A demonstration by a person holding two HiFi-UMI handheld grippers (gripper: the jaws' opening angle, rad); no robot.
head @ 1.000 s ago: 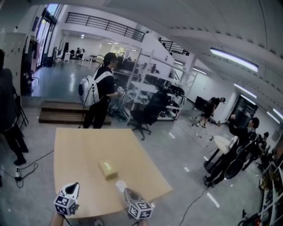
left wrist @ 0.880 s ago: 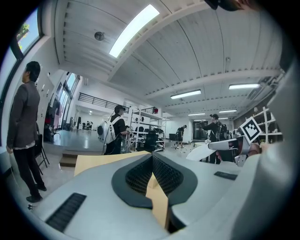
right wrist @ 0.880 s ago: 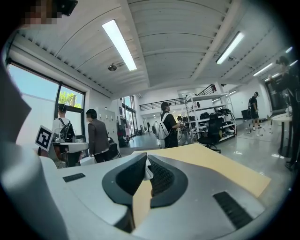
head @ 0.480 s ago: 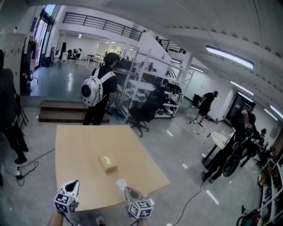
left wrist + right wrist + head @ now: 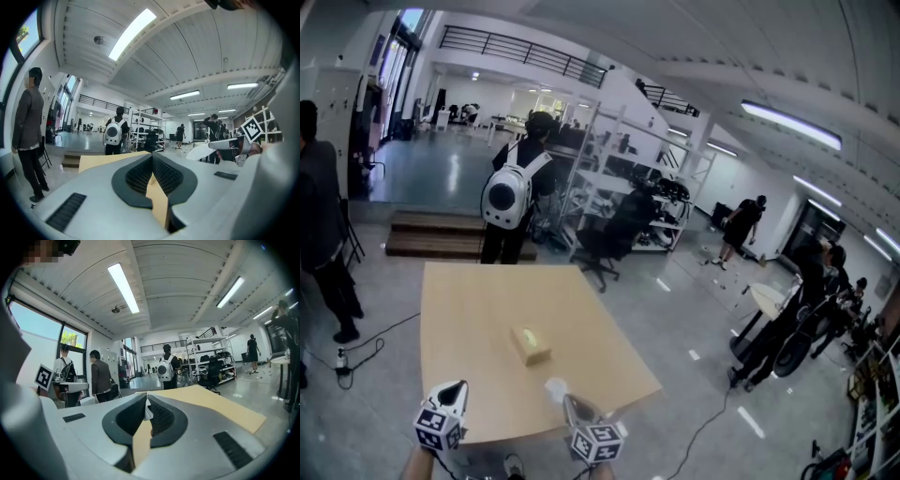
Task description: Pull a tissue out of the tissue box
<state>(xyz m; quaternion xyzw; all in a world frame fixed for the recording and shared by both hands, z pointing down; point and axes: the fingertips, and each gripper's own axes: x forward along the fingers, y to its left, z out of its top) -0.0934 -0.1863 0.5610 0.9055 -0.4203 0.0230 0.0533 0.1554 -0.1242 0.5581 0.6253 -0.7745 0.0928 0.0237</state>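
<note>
A tan tissue box [image 5: 530, 345] lies near the middle of the wooden table [image 5: 478, 300]. My right gripper [image 5: 566, 402] hovers over the table's near edge, short of the box and apart from it. It is shut on a white tissue [image 5: 555, 387], which is free of the box. In the right gripper view the tissue [image 5: 146, 411] shows as a white scrap pinched between the dark pads [image 5: 161, 417]. My left gripper [image 5: 459, 393] hangs at the near left of the table, its jaws [image 5: 152, 158] shut with nothing between them.
A person with a white backpack [image 5: 508, 202] stands just past the table's far edge. Another person [image 5: 321, 220] stands on the floor to the left. Metal shelving [image 5: 619, 178] and an office chair [image 5: 614, 239] stand beyond the table, with a cable [image 5: 366, 342] on the floor at left.
Both grippers have drawn back a little from the tissue box toward the near edge, the tissue still in the right one. The person with the backpack has turned away from the table.
</note>
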